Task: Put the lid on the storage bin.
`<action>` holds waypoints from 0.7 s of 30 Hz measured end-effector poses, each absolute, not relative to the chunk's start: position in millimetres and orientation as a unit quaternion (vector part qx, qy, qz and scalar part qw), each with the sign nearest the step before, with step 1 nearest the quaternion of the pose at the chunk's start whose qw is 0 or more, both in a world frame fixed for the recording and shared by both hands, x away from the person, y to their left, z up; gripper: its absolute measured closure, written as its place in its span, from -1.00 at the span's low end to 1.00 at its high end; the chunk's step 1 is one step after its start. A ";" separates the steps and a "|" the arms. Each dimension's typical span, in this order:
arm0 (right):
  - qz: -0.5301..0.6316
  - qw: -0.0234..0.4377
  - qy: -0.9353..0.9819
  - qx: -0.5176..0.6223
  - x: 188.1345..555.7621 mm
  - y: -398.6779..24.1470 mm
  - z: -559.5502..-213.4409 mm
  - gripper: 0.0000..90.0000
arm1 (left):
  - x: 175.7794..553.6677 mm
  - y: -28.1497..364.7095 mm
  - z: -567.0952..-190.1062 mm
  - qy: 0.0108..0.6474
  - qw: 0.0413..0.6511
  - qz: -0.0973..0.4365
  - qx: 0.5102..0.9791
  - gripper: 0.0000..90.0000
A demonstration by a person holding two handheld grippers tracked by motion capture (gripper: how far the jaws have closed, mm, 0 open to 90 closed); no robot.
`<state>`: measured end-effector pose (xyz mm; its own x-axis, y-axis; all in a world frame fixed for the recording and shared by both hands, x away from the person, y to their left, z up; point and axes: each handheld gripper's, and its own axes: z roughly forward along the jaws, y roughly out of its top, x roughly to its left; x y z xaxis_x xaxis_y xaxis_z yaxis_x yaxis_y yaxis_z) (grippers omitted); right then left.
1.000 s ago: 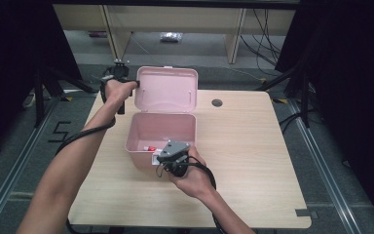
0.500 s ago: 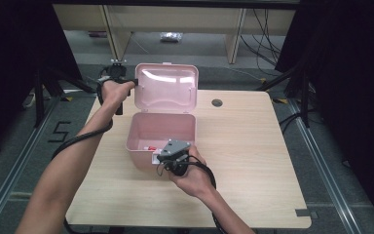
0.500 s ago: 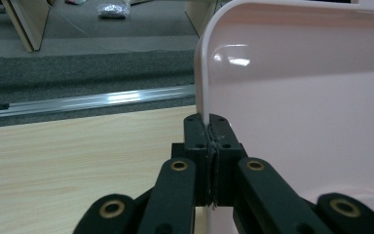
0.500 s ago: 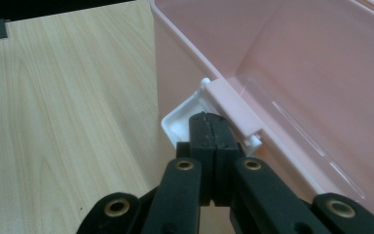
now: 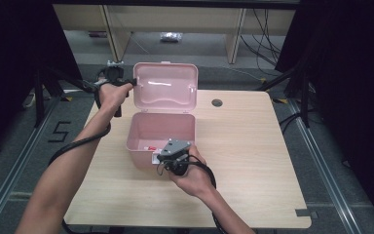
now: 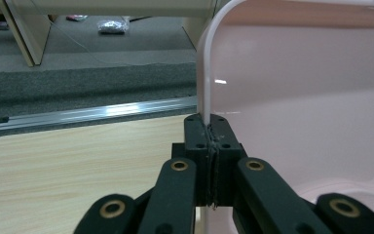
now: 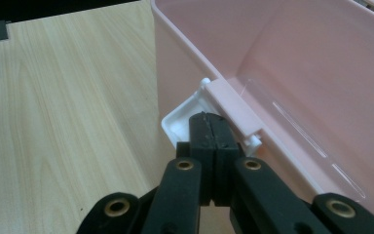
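Pink box (image 5: 160, 134) sits mid-bench, lid (image 5: 165, 87) upright. Our left gripper (image 6: 209, 127) pinches the lid's edge; our right gripper (image 7: 213, 127) is clenched on the white front latch (image 7: 185, 114).

Raised lid (image 5: 166, 87) blocks box (image 5: 141, 146) rear; table (image 5: 253, 161) right side free

Even overhead light on the table (image 5: 253, 146); surroundings beyond it fall to black. Small glare spot on the pink lid (image 6: 219, 81). Soft shadows beside the box (image 5: 141, 161). Gripper views slightly soft close up.
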<state>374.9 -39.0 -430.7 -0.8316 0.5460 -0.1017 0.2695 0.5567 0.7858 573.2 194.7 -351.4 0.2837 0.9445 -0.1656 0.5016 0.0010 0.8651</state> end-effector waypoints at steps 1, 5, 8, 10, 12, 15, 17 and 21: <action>0.409 0.171 0.866 0.232 375.3 -39.0 -430.8 1.00 | 572.3 194.7 -351.2 0.545 0.451 0.246 0.662 0.96; 0.408 0.170 0.866 0.235 374.8 -39.2 -430.7 1.00 | 568.5 195.7 -349.6 0.542 0.454 0.248 0.662 0.96; 0.406 0.168 0.868 0.232 375.5 -39.9 -429.9 1.00 | 565.3 196.6 -349.5 0.539 0.457 0.252 0.661 0.96; 0.408 0.165 0.866 0.237 375.3 -39.5 -430.2 1.00 | 563.7 196.7 -349.8 0.537 0.459 0.255 0.660 0.96; 0.409 0.165 0.865 0.238 375.3 -39.6 -430.5 1.00 | 562.3 196.6 -349.6 0.535 0.459 0.258 0.661 0.96; 0.410 0.166 0.865 0.238 375.4 -39.6 -430.6 1.00 | 560.9 196.6 -349.2 0.533 0.460 0.259 0.660 0.96; 0.410 0.168 0.865 0.236 375.9 -39.8 -430.7 1.00 | 559.5 197.0 -349.5 0.532 0.463 0.261 0.660 0.96; 0.412 0.168 0.864 0.236 376.0 -40.0 -431.0 1.00 | 557.3 197.3 -349.5 0.530 0.465 0.264 0.659 0.96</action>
